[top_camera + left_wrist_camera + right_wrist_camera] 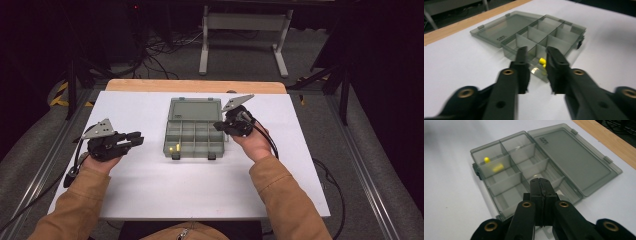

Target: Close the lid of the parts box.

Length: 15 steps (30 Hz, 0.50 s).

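Two grippers, left [134, 139] and right [220, 126], flank the open box [194, 131].

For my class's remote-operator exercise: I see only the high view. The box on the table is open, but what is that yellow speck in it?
Observer: Two small yellow pieces, seen in the right gripper view, lie in a corner compartment of the box.
Operator: Is the left tool open?
Observer: Yes; the left gripper view shows the left tool with its jaws apart, aimed at that compartment.
Operator: And the right tool?
Observer: The right tool has its jaws pressed together, empty, above the box's edge.
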Each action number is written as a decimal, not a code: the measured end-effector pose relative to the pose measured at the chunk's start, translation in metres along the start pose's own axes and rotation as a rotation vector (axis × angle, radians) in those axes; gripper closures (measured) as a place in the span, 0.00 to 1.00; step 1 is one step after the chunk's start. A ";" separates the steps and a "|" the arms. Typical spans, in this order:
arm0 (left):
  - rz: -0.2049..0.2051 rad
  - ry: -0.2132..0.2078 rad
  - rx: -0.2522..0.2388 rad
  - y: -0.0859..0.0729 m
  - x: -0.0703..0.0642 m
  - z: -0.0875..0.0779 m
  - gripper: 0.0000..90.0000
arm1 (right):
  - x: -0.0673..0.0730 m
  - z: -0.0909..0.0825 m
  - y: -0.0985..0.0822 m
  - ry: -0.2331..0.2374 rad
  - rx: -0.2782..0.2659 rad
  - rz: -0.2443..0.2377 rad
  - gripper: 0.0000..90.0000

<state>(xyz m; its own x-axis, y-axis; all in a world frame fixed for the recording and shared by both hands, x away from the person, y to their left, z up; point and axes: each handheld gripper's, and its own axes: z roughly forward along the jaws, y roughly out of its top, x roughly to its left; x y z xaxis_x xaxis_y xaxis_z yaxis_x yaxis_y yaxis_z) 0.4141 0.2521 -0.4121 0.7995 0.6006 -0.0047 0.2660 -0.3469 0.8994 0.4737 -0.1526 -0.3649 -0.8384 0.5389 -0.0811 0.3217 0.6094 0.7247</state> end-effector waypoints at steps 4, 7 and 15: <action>-0.009 0.022 0.055 0.008 0.010 0.011 0.99 | -0.010 -0.003 -0.006 -0.021 0.002 0.023 1.00; -0.018 0.027 0.075 0.012 0.014 0.015 1.00 | -0.014 -0.003 -0.007 -0.021 0.005 0.035 1.00; -0.088 0.033 0.133 0.026 0.034 0.031 0.99 | -0.032 0.008 -0.010 -0.044 0.047 0.064 1.00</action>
<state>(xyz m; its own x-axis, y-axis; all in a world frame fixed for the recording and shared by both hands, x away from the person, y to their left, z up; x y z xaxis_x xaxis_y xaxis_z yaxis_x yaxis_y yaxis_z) 0.4652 0.2408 -0.4022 0.7521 0.6559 -0.0645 0.4051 -0.3829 0.8302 0.5010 -0.1714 -0.3744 -0.7957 0.6019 -0.0669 0.3946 0.5991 0.6967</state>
